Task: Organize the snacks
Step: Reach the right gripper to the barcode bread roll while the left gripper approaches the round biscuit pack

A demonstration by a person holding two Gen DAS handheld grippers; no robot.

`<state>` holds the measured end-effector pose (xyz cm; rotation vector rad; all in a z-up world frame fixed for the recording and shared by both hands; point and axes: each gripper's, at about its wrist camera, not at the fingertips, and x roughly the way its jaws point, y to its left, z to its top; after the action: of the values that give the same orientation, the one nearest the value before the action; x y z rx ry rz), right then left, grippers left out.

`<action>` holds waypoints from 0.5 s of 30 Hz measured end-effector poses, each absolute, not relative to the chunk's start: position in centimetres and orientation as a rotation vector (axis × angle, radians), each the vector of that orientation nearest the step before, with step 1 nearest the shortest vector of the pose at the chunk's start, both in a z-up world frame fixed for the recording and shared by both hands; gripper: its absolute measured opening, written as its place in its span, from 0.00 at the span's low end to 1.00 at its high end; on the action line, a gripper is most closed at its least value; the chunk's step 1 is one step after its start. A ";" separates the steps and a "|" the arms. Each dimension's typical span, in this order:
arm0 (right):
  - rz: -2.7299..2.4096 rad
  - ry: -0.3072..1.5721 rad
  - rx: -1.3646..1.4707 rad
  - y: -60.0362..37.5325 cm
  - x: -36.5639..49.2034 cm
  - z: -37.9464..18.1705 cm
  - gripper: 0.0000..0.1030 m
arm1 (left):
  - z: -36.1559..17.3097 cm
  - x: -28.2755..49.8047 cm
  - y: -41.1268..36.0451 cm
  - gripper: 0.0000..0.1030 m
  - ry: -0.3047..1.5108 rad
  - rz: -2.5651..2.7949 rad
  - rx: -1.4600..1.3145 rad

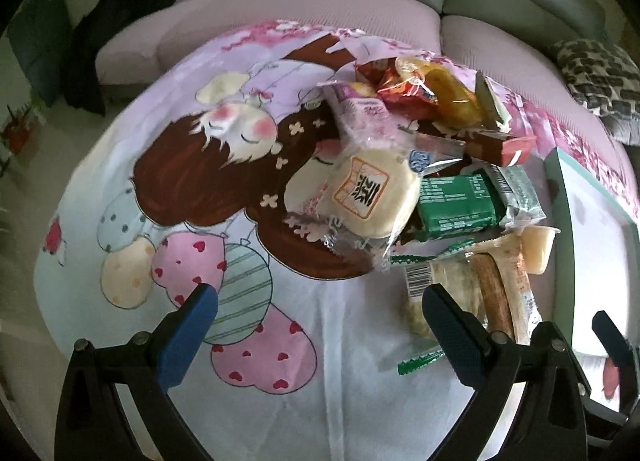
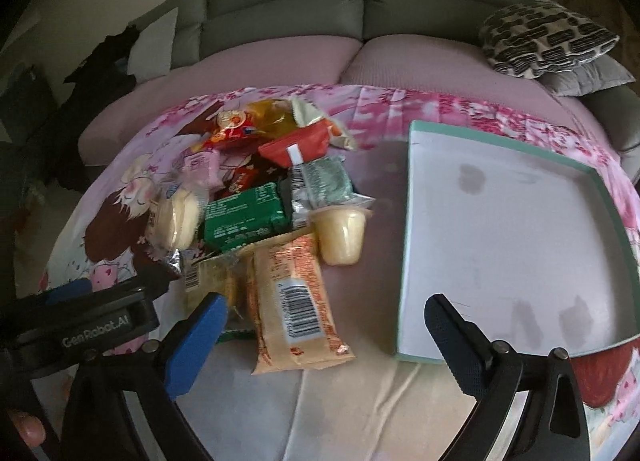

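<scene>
- left gripper (image 1: 320, 325): its blue-padded fingers (image 1: 188, 337) stand wide apart with nothing between them, over the cartoon-print cloth (image 1: 224, 165) on the desk.
- snack pile (image 1: 424, 177) lies ahead of the left fingers and off toward the right one; the round white bun pack (image 1: 368, 191) is on its near left side, touching the green packet (image 1: 456, 201).
- right gripper (image 2: 326, 345): fingers spread open, holding nothing.
- orange barcoded wrapper (image 2: 292, 301) lies just ahead, between the right fingers, nearer the left one.
- pale jelly cup (image 2: 342, 235) sits just beyond that wrapper.
- teal-rimmed tray (image 2: 404, 261) lies ahead of the right finger, apart from the pile.
</scene>
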<state>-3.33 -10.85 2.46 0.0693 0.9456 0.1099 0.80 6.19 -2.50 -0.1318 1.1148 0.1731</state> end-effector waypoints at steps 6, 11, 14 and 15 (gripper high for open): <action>0.184 0.944 0.065 -9.7 -2.4 2.4 0.85 | -2.9 1.0 7.2 0.98 1.123 0.204 -0.183; 0.214 0.978 0.057 -9.2 -1.8 1.7 0.78 | -3.1 1.1 8.0 0.98 1.125 0.210 -0.232; 0.225 1.014 0.048 -8.8 -1.5 0.8 0.71 | -3.2 1.2 7.7 0.98 1.133 0.185 -0.248; 0.224 1.027 0.045 -8.8 -1.4 0.5 0.70 | -3.2 1.2 7.5 0.98 1.135 0.178 -0.242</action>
<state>-1.37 -8.77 0.52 0.0452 1.0269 0.2235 1.25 7.48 -3.23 -0.2416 1.1348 0.1783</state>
